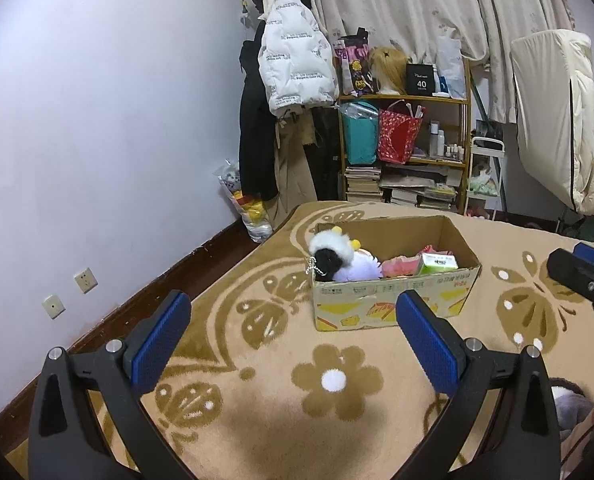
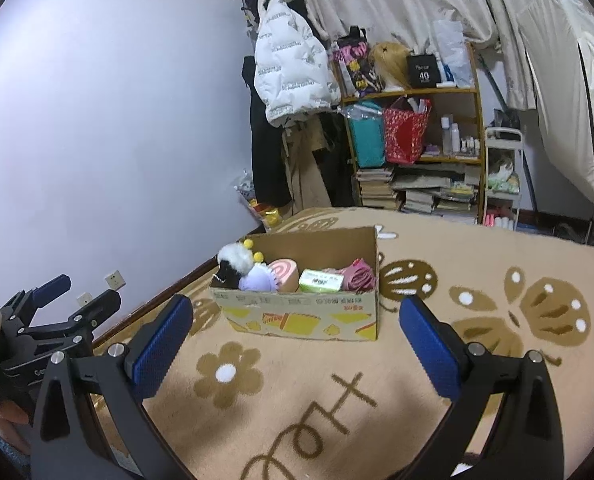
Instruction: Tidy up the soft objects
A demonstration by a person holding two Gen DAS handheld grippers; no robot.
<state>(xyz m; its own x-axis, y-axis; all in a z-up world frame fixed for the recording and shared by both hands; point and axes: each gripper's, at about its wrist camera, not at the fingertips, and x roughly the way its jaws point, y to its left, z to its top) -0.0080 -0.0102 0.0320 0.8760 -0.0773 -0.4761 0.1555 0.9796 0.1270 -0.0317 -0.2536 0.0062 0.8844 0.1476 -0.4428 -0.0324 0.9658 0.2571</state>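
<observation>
Blue-padded, the left hand-held gripper (image 1: 293, 344) and right hand-held gripper (image 2: 297, 346) hovered level over the carpet (image 2: 477, 380), both spread wide and empty. Ahead of both sat the cardboard box (image 2: 297, 312) holding plush toys (image 2: 243, 268).

Soft toys (image 2: 243, 270) in open cardboard box (image 2: 309, 314) (on patterned rug (image 2: 477, 380))

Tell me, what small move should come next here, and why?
Probably pull both back and stop: the left hand-held gripper and right hand-held gripper are open and empty, the soft toys already sit in the cardboard box, and no loose toy shows clearly on the rug.
</observation>
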